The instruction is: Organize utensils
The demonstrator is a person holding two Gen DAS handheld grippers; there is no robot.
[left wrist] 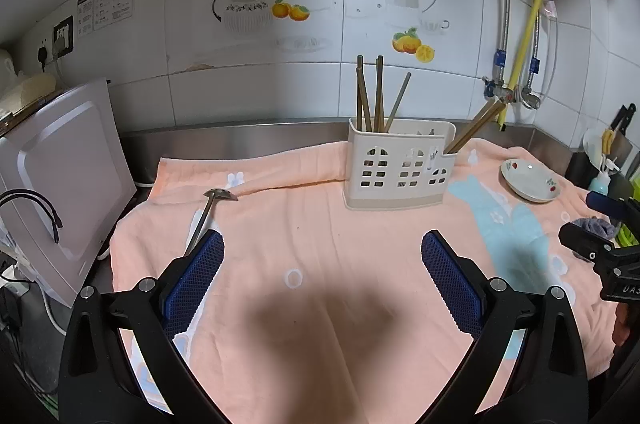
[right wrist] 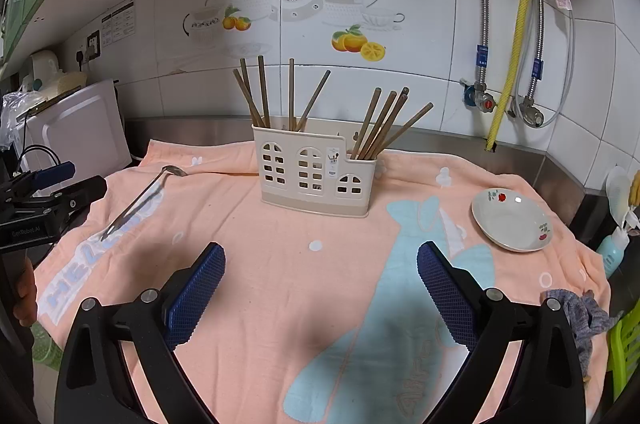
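A cream utensil holder [left wrist: 398, 168] [right wrist: 316, 170] stands upright on the peach towel, with several brown chopsticks [left wrist: 374, 96] [right wrist: 276, 92] in its compartments. A metal spoon [left wrist: 208, 212] [right wrist: 140, 198] lies on the towel's left part, bowl toward the wall. My left gripper [left wrist: 322, 248] is open and empty above the towel, its left finger beside the spoon's handle end. My right gripper [right wrist: 320, 260] is open and empty in front of the holder. Each gripper shows at the edge of the other's view: the left [right wrist: 52, 184], the right [left wrist: 600, 224].
A small white dish [left wrist: 530, 180] [right wrist: 512, 220] sits on the towel at right. A white appliance [left wrist: 60, 184] stands at left. The steel counter edge [right wrist: 440, 138] and tiled wall with pipes [right wrist: 516, 36] lie behind. A grey rag [right wrist: 580, 316] lies at the towel's right corner.
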